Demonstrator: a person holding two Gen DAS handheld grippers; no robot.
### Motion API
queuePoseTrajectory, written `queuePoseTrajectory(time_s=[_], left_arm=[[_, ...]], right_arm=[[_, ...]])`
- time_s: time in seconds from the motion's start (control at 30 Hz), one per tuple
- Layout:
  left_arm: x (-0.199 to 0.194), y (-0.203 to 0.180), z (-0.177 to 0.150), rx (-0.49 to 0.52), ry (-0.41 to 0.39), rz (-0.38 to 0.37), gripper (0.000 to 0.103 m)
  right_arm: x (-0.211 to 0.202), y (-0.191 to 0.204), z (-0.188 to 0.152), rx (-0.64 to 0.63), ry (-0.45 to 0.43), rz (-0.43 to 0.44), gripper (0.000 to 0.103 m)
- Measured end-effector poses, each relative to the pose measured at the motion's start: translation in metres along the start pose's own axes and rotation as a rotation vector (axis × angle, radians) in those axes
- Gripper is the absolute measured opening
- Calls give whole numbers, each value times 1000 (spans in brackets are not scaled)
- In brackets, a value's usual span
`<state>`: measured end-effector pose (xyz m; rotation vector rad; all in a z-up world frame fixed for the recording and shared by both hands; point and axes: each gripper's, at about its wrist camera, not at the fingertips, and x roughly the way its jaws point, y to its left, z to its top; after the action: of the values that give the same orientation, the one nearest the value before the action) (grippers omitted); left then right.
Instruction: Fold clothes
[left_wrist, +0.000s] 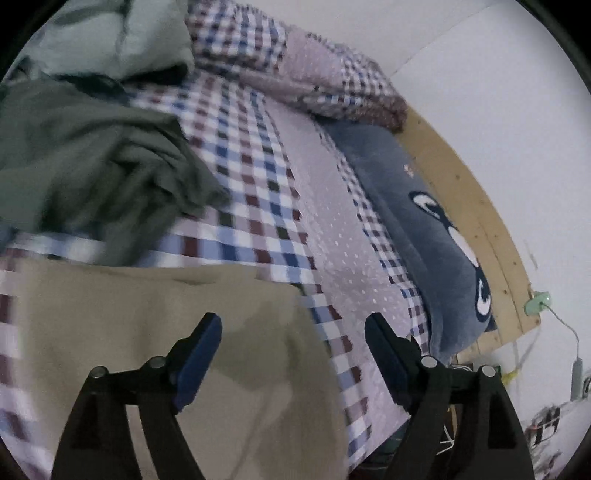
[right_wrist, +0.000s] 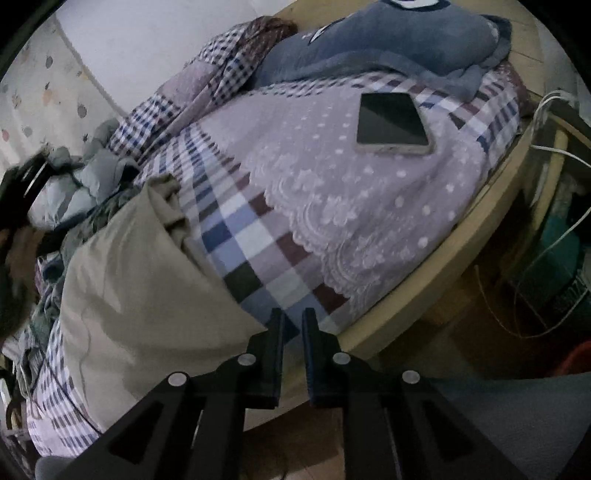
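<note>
- Left wrist view: I'm holding the left gripper (left_wrist: 293, 325) with jaws spread wide, nothing between them, hovering over the beige garment (left_wrist: 159, 354), which is lying flat on the checked bedspread (left_wrist: 251, 192) at 6–8 o'clock.
- The beige piece is looking flat with a straight top edge, so I'm judging it at least partly folded; I can't tell how many folds are in.
- A dark green garment (left_wrist: 96, 166) is sitting crumpled at 9–10 o'clock and a pale grey-green heap (left_wrist: 122, 37) at 11 o'clock: both unfolded, so I'm reckoning most of the job is left.
- A blue cushion (left_wrist: 417, 221) is lying along the wooden bed edge (left_wrist: 472, 199) at 2–4 o'clock.
- Right wrist view: I'm keeping the right gripper (right_wrist: 293, 319) nearly closed, a narrow gap showing, gripping no cloth as far as I can see; it's sitting at the bed edge at 6 o'clock, just beside the beige garment's (right_wrist: 140, 295) corner.
- The beige piece is running from 7 to 10 o'clock, bunched at its far end, so it's needing smoothing.
- A phone (right_wrist: 391, 123) is lying at 1 o'clock, well apart from the clothes.
</note>
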<state>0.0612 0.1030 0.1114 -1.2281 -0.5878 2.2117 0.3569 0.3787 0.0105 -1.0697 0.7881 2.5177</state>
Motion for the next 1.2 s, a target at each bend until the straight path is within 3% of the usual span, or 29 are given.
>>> queuePoseTrajectory(time_s=[0.2,0.43,0.6,0.8,1.0,1.2], left_arm=[[-69,75,-13,-37,-125,84,85],[-86,142,-43,-165,-188,90,85],[-72,149,-46,-135,-168,63,85],[-55,139,-33,-40,-151,46,84],[-24,142,-24,-24,-76,71,59],[-11,142,-14,-10,-52,72,57]], right_arm=[[1,21,4,-24,-19,15,12],[-12,59,26,-151,-68,102,12],[-15,99,58,-254,-51,188,12],[20,159,87,-454,13,234,17],[75,197,105,-583,72,237,17],[120,214,120,-587,112,248,17]])
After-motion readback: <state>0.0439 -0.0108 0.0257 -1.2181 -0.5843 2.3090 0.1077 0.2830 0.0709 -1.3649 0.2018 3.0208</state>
